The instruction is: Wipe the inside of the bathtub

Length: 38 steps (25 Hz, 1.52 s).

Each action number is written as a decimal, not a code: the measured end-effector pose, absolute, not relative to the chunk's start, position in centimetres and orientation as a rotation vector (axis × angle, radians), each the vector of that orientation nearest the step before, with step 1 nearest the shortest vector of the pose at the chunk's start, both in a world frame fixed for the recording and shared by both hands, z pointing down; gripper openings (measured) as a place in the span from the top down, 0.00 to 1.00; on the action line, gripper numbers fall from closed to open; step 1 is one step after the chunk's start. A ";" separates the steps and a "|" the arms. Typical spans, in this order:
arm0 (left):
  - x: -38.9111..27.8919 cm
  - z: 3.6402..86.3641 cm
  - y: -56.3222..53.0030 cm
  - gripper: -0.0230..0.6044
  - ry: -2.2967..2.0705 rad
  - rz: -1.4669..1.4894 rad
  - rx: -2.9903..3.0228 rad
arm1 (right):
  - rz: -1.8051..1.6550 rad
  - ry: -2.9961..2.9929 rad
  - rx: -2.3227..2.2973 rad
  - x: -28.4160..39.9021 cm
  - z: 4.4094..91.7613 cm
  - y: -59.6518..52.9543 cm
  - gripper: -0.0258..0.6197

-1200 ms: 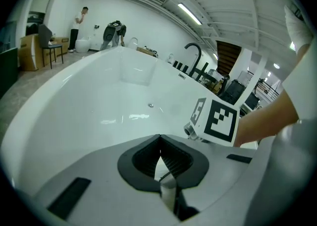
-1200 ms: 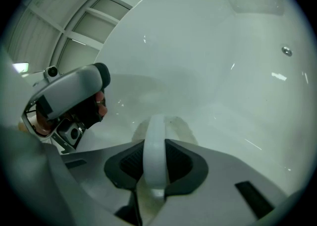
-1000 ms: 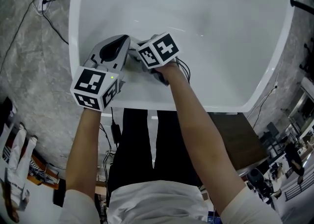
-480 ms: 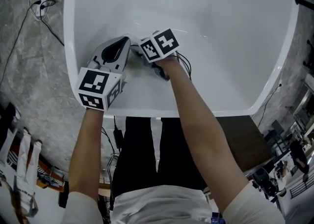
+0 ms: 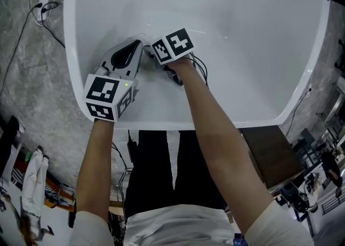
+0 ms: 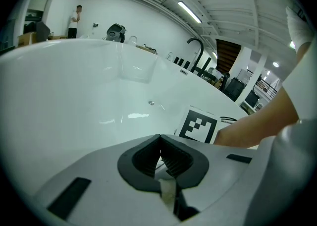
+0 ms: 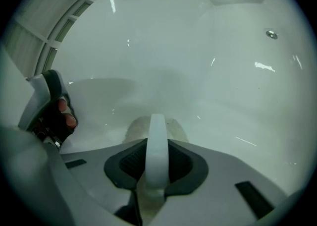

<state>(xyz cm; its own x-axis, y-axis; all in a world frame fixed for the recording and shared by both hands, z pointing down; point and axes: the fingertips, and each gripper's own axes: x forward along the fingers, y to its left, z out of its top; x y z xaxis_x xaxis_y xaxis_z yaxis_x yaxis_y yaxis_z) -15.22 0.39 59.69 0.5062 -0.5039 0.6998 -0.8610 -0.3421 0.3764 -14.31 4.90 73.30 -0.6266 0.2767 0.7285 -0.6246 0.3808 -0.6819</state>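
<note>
Pressing the pad (image 7: 131,130) flat on the bathtub (image 5: 242,34) is advised, with right gripper (image 7: 156,150) clamped on its handle (image 7: 157,138), left gripper (image 6: 161,158) closed empty.

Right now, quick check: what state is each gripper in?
Left gripper: shut, nothing between the jaws.
Right gripper: shut on the white handle of a wiping pad that lies against the bathtub.

Left tongs (image 6: 160,159) — grey shell, black ribbed pads (image 6: 176,163), white cube (image 5: 107,96) with black square markers, green LED (image 5: 125,84). Right tongs (image 7: 156,146) — black cables (image 5: 200,70). White sleeves (image 5: 90,230), black trousers (image 5: 151,169).
</note>
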 end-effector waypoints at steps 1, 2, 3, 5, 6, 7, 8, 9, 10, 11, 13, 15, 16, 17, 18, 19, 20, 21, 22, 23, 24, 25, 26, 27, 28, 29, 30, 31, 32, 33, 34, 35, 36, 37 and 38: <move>-15.1 59.7 0.4 0.95 -1.115 0.614 2.008 | 1.364 -1.800 0.311 -14.2 73.4 4.8 0.81; -15.0 59.7 0.4 0.95 -1.115 0.614 2.008 | 1.364 -1.792 0.318 -14.1 73.5 4.8 0.81; -14.9 59.7 0.4 0.95 -1.115 0.615 2.009 | 1.363 -1.784 0.326 -13.9 73.6 4.8 0.81; -14.8 59.6 0.5 0.95 -1.118 0.612 2.013 | 1.361 -1.771 0.342 -13.5 73.6 4.8 0.81; -14.8 59.5 0.5 0.95 -1.119 0.611 2.015 | 1.360 -1.765 0.351 -13.4 73.6 4.8 0.81; -14.8 59.3 0.6 0.95 -1.121 0.611 2.017 | 1.357 -1.760 0.359 -13.3 73.6 4.8 0.81; -14.8 59.3 0.6 0.95 -1.121 0.611 2.019 | 1.352 -1.755 0.365 -13.1 73.5 4.8 0.81; -14.7 59.2 0.6 0.95 -1.121 0.611 2.019 | 1.348 -1.749 0.371 -13.0 73.5 4.7 0.81; -14.7 59.2 0.5 0.95 -1.121 0.612 2.019 | 1.345 -1.744 0.375 -12.8 73.6 4.7 0.81; -14.6 59.3 0.5 0.95 -1.121 0.613 2.019 | 1.344 -1.739 0.379 -12.5 73.6 4.6 0.81; -14.5 59.4 0.5 0.95 -1.121 0.618 2.020 | 1.344 -1.726 0.386 -11.9 73.8 4.6 0.81; -14.6 59.5 0.5 0.95 -1.124 0.624 2.023 | 1.343 -1.714 0.397 -11.4 74.1 4.5 0.81; -14.7 59.6 0.4 0.95 -1.125 0.625 2.024 | 1.341 -1.710 0.403 -11.2 74.2 4.4 0.81; -14.7 59.7 0.4 0.95 -1.125 0.625 2.026 | 1.337 -1.706 0.407 -10.9 74.3 4.4 0.81; -14.7 59.7 0.4 0.95 -1.123 0.625 2.027 | 1.335 -1.702 0.410 -10.7 74.4 4.4 0.81; -14.6 59.7 0.4 0.95 -1.122 0.625 2.028 | 1.334 -1.699 0.415 -10.4 74.4 4.4 0.81; -14.5 59.8 0.5 0.95 -1.120 0.626 2.029 | 1.335 -1.695 0.419 -10.0 74.4 4.4 0.81; -14.3 59.8 0.4 0.95 -1.119 0.626 2.030 | 1.338 -1.692 0.425 -9.7 74.5 4.4 0.81; -14.1 59.8 0.4 0.95 -1.117 0.626 2.031 | 1.340 -1.688 0.430 -9.3 74.6 4.4 0.81; -14.0 59.9 0.4 0.95 -1.115 0.626 2.032 | 1.342 -1.684 0.434 -8.9 74.6 4.4 0.81; -13.7 59.9 0.4 0.95 -1.112 0.626 2.034 | 1.342 -1.679 0.438 -8.5 74.7 4.4 0.81; -13.5 59.9 0.3 0.95 -1.109 0.627 2.036 | 1.343 -1.675 0.443 -8.1 74.7 4.4 0.81; -13.2 59.9 0.2 0.95 -1.106 0.627 2.039 | 1.345 -1.672 0.449 -7.5 74.7 4.3 0.81; -12.8 59.9 0.2 0.95 -1.104 0.628 2.041 | 1.347 -1.669 0.455 -7.0 74.7 4.3 0.81; -12.4 59.8 0.1 0.95 -1.101 0.628 2.043 | 1.349 -1.666 0.461 -6.4 74.7 4.2 0.81; -12.0 59.8 0.1 0.95 -1.097 0.628 2.046 | 1.350 -1.663 0.465 -5.7 74.7 4.1 0.81; -11.5 59.7 0.0 0.95 -1.093 0.629 2.048 | 1.351 -1.660 0.468 -5.2 74.6 4.1 0.81; -11.1 59.7 0.1 0.95 -1.088 0.630 2.050 | 1.351 -1.656 0.471 -4.6 74.6 4.1 0.81; -10.7 59.7 0.1 0.95 -1.084 0.632 2.052 | 1.352 -1.653 0.473 -4.1 74.6 4.2 0.81; -10.3 59.7 0.0 0.95 -1.080 0.633 2.054 | 1.352 -1.651 0.475 -3.6 74.6 4.1 0.81; -9.9 59.7 0.0 0.95 -1.076 0.633 2.056 | 1.350 -1.649 0.478 -3.1 74.6 4.1 0.81; -9.6 59.7 0.0 0.95 -1.073 0.633 2.059 | 1.348 -1.646 0.480 -2.6 74.6 4.0 0.81; -9.2 59.7 0.0 0.95 -1.067 0.633 2.062 | 1.347 -1.643 0.483 -2.0 74.6 4.0 0.81; -8.9 59.7 0.0 0.95 -1.061 0.635 2.065 | 1.347 -1.639 0.487 -1.5 74.6 4.1 0.81; -8.5 59.7 0.0 0.95 -1.055 0.638 2.069 | 1.348 -1.635 0.491 -0.9 74.6 4.1 0.81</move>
